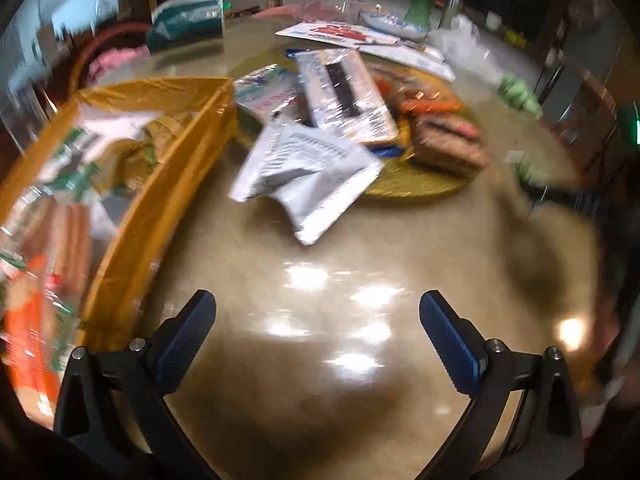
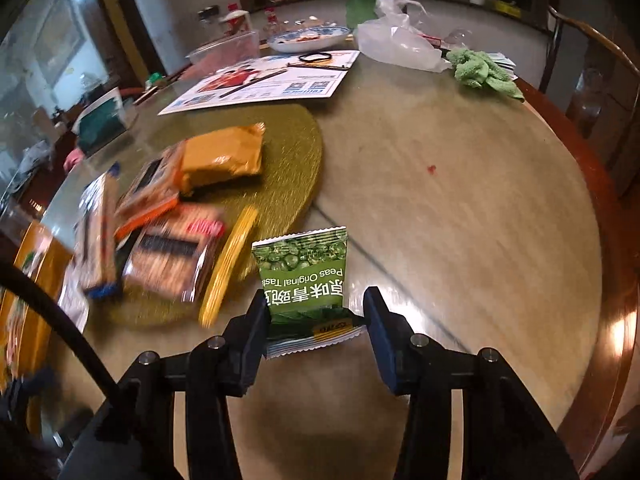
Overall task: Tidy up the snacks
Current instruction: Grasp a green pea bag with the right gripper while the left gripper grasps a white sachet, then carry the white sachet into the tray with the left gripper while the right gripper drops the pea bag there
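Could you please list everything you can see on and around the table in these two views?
green pea packet: one, green, in the right jaws
snack packets: several, mixed colours, piled on the mat
mat: one, gold, mid-table
bin: one, orange, beside the mat, holding packets
leaflet: one, white, behind the mat
plastic bag: one, whitish, far side
cloth: one, green, beside the bag
plate: one, blue-and-white, far side
table: one, beige, round
left gripper: jaws open, empty
right gripper: jaws closed on the packet
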